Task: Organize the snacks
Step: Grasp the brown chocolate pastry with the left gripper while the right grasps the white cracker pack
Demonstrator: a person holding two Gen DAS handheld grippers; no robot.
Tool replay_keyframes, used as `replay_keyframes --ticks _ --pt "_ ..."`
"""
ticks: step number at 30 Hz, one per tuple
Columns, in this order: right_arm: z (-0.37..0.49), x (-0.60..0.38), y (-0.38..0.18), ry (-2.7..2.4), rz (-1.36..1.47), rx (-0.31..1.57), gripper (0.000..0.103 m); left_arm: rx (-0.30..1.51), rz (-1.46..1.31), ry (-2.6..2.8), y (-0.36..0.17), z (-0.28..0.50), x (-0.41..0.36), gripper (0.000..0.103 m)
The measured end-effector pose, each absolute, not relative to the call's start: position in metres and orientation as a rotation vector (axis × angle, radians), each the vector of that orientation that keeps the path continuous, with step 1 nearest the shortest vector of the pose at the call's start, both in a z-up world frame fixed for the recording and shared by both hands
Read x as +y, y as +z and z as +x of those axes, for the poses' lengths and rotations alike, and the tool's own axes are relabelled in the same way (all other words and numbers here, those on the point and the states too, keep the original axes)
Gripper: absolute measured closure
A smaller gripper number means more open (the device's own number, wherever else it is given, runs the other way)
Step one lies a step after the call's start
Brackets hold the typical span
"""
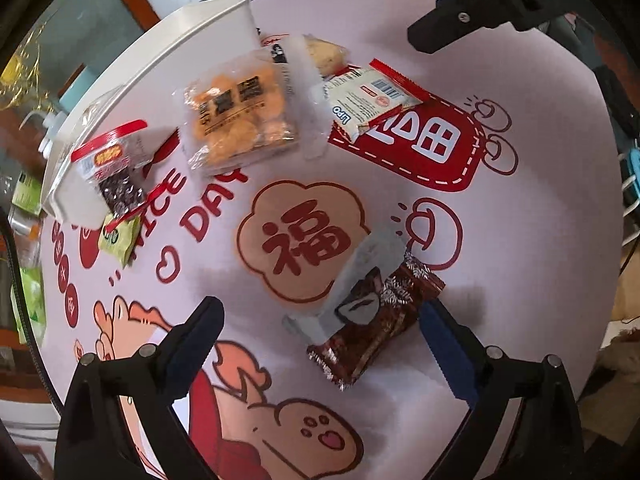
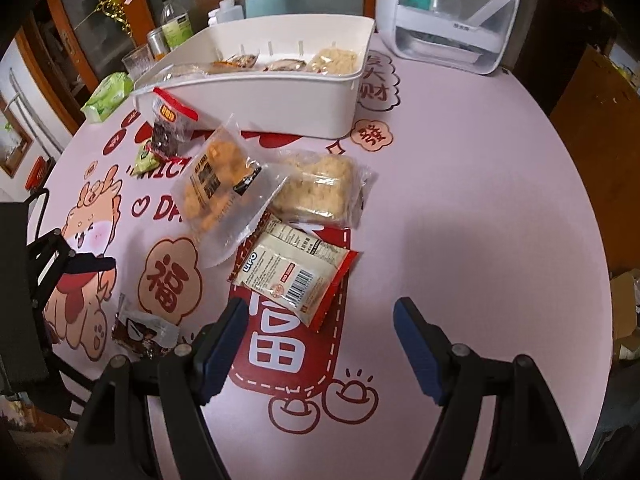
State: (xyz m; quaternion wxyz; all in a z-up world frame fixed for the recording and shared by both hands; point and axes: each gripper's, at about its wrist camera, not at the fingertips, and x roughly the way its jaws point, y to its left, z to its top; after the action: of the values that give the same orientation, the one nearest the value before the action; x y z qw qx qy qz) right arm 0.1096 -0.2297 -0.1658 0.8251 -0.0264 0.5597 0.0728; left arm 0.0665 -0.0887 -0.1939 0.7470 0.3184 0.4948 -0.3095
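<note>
A brown chocolate snack packet (image 1: 372, 320) lies on the pink printed tablecloth between my left gripper's (image 1: 320, 320) fingers, nearer the right one. The jaws stand wide and do not press it. My right gripper (image 2: 320, 308) hangs open just short of a white and red Lipo packet (image 2: 292, 276). Behind it lie a beige cracker pack (image 2: 316, 192) and an orange snack bag (image 2: 220, 196). A red-topped bag of dark snacks (image 2: 172, 128) leans on the white bin (image 2: 256, 92), which holds several packets. A small green packet (image 2: 146, 160) lies beside it.
A white case with a clear front (image 2: 448, 12) stands at the table's far edge. Bottles, a glass and a green tissue pack (image 2: 108, 96) crowd the far left. The round table's edge (image 2: 592, 240) curves close on the right.
</note>
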Motion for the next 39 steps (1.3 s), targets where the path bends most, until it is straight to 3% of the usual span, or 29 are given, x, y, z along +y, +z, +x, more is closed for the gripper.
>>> replay_keyframes --ticks 2,6,12,15,19,30,33,34,35,39 --pt "0.112 -0.228 -0.169 0.168 -0.072 1.196 0.028 1.095 0.693 -0.673 -0.2 0.069 -0.092 0.012" --pt "0.121 -0.222 -0.178 0.223 -0.113 1.208 0.028 1.148 0.619 -0.672 -0.207 0.08 -0.093 0.014" --pt "0.131 -0.203 -0.195 0.357 -0.29 1.22 0.028 1.227 0.447 -0.652 -0.21 0.104 -0.079 0.032" --pt "0.134 -0.194 -0.204 0.437 -0.387 1.218 0.028 1.252 0.394 -0.66 -0.208 0.111 -0.071 0.032" --pt "0.142 -0.189 -0.215 0.503 -0.469 1.205 0.028 1.282 0.394 -0.726 -0.211 0.113 -0.064 0.017" --pt "0.164 -0.19 -0.228 0.652 -0.44 1.237 0.029 1.231 0.562 -0.771 -0.214 0.088 -0.085 0.015" --pt "0.161 -0.19 -0.226 0.654 -0.444 1.23 0.04 1.227 0.565 -0.762 -0.211 0.085 -0.088 0.025" --pt "0.161 -0.19 -0.225 0.654 -0.432 1.234 0.044 1.231 0.554 -0.748 -0.208 0.087 -0.088 0.036" --pt "0.161 -0.192 -0.225 0.646 -0.416 1.237 0.047 1.23 0.538 -0.732 -0.204 0.09 -0.087 0.055" --pt "0.153 -0.192 -0.223 0.648 -0.35 1.245 0.049 1.272 0.435 -0.644 -0.2 0.107 -0.074 0.06"
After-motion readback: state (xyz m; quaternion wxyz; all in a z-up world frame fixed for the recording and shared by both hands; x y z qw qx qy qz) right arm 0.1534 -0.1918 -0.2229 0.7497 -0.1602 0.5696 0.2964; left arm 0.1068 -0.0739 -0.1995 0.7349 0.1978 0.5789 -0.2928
